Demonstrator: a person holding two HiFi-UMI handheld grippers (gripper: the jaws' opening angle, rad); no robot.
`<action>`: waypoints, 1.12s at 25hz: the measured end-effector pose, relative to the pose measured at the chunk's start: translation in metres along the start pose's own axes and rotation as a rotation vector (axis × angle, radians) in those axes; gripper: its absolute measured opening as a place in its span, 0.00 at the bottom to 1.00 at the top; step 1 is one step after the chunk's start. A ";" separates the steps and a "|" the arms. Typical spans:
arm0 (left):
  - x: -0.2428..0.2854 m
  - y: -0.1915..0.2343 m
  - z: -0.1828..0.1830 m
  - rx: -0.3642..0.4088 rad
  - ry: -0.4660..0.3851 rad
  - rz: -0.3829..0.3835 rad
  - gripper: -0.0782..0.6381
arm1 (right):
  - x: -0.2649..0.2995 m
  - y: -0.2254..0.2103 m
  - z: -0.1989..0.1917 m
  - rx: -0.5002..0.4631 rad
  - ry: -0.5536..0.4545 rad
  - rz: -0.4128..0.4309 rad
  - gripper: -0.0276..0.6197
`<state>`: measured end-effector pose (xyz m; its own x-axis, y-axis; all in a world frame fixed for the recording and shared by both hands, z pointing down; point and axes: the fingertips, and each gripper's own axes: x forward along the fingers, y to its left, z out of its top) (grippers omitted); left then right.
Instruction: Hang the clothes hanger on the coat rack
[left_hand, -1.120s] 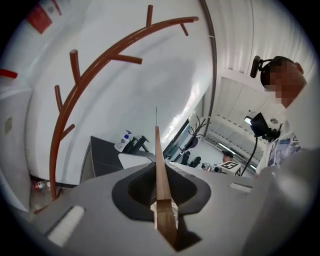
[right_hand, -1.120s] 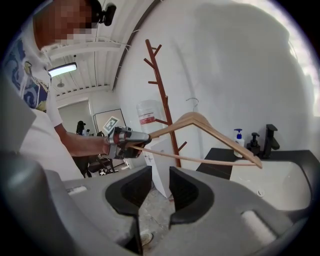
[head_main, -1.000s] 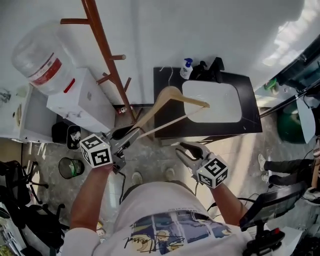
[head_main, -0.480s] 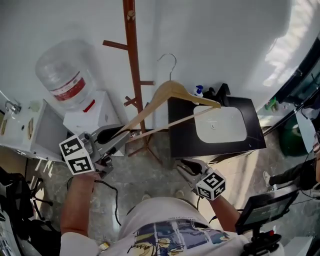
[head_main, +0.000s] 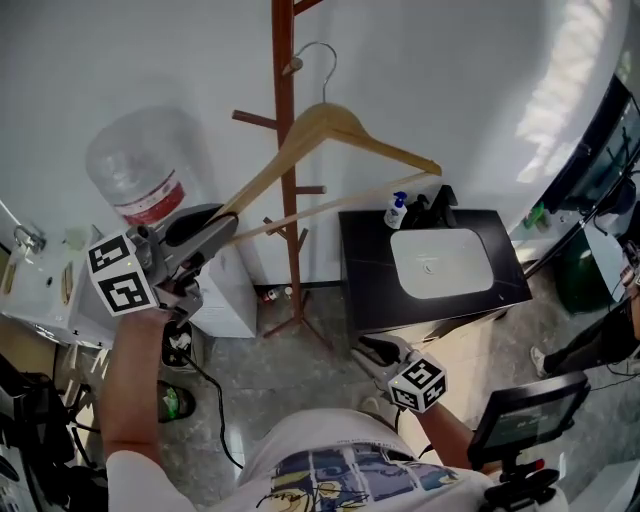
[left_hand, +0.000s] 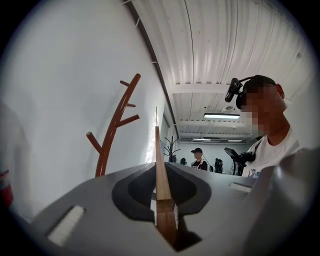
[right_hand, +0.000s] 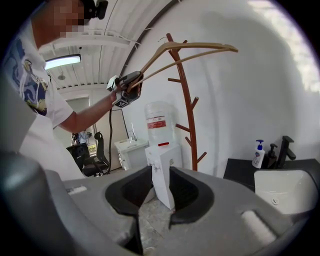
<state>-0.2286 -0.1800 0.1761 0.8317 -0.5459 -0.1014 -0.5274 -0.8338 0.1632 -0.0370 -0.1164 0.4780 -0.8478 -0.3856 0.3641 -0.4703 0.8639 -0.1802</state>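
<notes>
Left claw (head_main: 215, 227) clamped on hanger (head_main: 326, 118), right claw (head_main: 367, 347) apart, coat rack (head_main: 293, 265) top cut off

Bright even indoor light; ceiling lamp (left_hand: 220, 116) glares; fisheye edges vignetted black; jaws soft.

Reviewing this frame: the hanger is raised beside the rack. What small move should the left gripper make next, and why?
Probably ease the left gripper a little toward the coat rack and then down, so the wire hook drops over the short upper peg. The jaws are clamped on one end of the wooden hanger. The hook sits beside that peg at about its height and doesn't look caught yet.
</notes>
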 end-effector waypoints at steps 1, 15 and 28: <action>0.002 0.005 0.007 0.004 -0.003 -0.003 0.18 | 0.000 -0.001 0.000 0.004 -0.002 -0.005 0.21; -0.034 0.051 0.000 -0.061 -0.013 -0.044 0.18 | 0.002 0.040 -0.012 0.026 -0.027 -0.114 0.21; -0.034 0.085 -0.030 -0.115 0.011 -0.025 0.18 | 0.005 0.049 -0.016 0.042 -0.009 -0.135 0.21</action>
<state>-0.2964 -0.2301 0.2227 0.8464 -0.5238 -0.0964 -0.4838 -0.8318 0.2721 -0.0599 -0.0708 0.4857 -0.7779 -0.5008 0.3796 -0.5903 0.7894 -0.1683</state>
